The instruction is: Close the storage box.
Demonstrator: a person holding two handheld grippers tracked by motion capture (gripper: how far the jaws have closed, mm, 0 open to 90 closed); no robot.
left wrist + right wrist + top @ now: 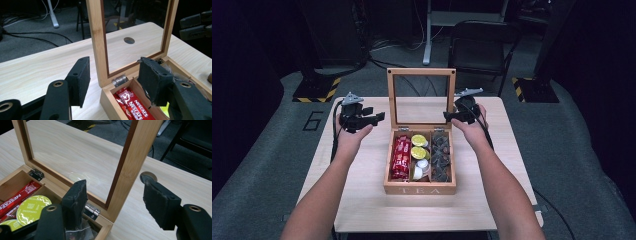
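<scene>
A wooden tea box (419, 189) sits mid-table with its glass-paned lid (421, 72) standing upright. Inside lie red Nescafe sachets (400, 157), yellow-green capsules (418, 146) and dark packets (441, 155). My left gripper (374, 116) hovers just left of the lid, open. In the left gripper view its jaws (116, 80) frame the lid's left post (98, 45) without touching it. My right gripper (448, 116) is at the lid's right side. In the right gripper view it (117, 203) is open, with the right post (130, 165) in the gap and space on both sides.
The light wooden table (362, 200) has a round cable hole (129, 40) behind the box. A black chair (479, 45) and a desk leg (428, 35) stand on the grey floor beyond the far edge. The right gripper (197, 25) appears far right in the left gripper view.
</scene>
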